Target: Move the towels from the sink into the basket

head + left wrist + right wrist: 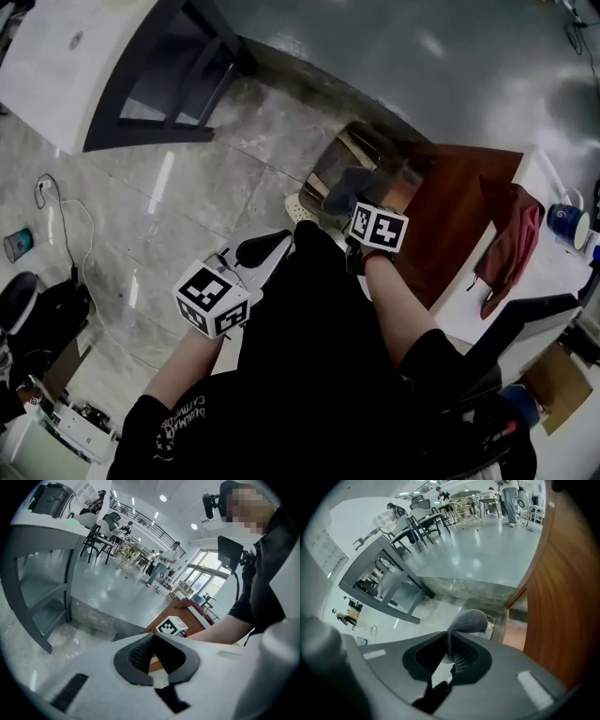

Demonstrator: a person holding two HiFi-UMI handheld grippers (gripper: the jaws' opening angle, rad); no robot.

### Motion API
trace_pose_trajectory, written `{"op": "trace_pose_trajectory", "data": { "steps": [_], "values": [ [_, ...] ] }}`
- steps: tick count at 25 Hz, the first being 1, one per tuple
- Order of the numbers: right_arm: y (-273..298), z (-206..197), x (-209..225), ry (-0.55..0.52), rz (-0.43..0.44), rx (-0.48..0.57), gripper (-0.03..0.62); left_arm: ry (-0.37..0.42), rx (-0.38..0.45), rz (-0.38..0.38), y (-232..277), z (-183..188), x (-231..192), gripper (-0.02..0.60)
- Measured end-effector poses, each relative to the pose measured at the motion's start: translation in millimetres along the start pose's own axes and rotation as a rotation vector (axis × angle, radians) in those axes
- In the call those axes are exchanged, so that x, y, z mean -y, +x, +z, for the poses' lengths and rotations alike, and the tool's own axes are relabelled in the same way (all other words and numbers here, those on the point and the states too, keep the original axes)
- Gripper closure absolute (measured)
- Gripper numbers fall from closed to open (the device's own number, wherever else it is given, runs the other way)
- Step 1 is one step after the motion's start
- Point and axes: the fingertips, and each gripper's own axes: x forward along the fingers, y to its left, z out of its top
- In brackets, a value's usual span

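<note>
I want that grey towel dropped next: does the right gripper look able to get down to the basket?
Probably yes: the right gripper, shut on the grey towel, hangs above the open basket, with nothing visible between them; the wooden cabinet stands beside.

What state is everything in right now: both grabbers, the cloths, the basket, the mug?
left gripper: shut, empty.
right gripper: shut on the grey towel.
grey towel: pinched, held over the basket.
basket: upright on the floor; contents unclear.
red towel: draped over the white counter edge, untouched.
blue mug: upright on the counter.
</note>
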Motion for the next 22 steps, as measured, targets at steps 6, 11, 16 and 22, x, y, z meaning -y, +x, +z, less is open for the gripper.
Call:
{"op": "trace_pose_trajectory", "data": {
  "steps": [6,11,16,22],
  "values": [
    [42,-10,36,0.067,-0.051,-0.079,0.557,-0.062,-0.096,-0.007,25,-18,-20,0.582],
    [61,-24,62,0.135,-0.071,-0.128,0.557,-0.084,-0.165,-0.014,39,-32,-28,0.581],
    [70,-29,81,0.231,-0.071,-0.129,0.557,-0.091,-0.208,-0.016,48,-36,-37,0.581],
    [76,-23,86,0.219,-0.049,-0.130,0.557,-0.117,-0.219,-0.005,54,-36,-44,0.581]
  ]
}}
